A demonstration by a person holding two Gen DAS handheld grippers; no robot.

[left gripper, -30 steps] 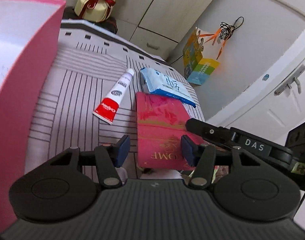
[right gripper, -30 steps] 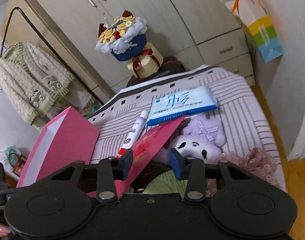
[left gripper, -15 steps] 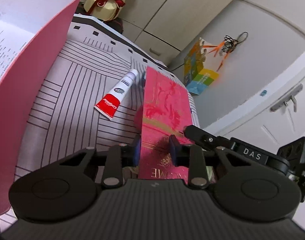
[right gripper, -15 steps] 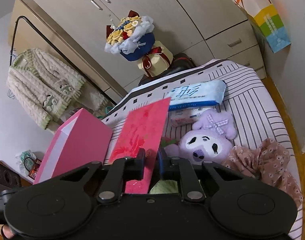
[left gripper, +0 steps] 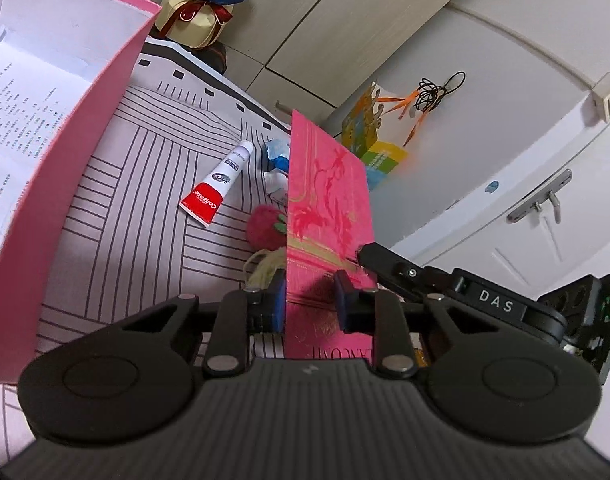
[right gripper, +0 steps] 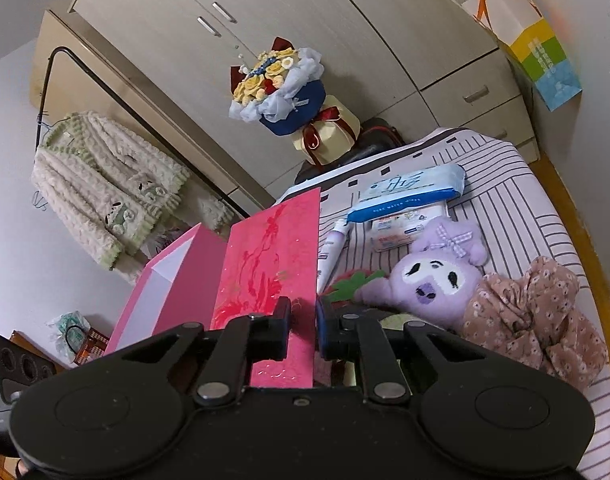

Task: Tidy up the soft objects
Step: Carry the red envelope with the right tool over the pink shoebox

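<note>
Jaws of two grippers clamp one envelope (left gripper: 325, 200).

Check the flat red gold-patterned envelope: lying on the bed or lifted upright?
Lifted upright. The flat red gold-patterned envelope stands on edge above the striped bedsheet, clamped by both the left gripper and right gripper.

A flat red envelope (left gripper: 325, 216) with gold and darker red floral print is held upright on edge above the striped bedspread, clamped at its lower part from both sides. A purple plush doll (right gripper: 433, 276) with a checked bow is laid on its back beside a crumpled brown floral fabric piece (right gripper: 533, 316), the two touching. A red plush strawberry (left gripper: 265, 228) with green felt leaves is seen just behind the envelope.
</note>
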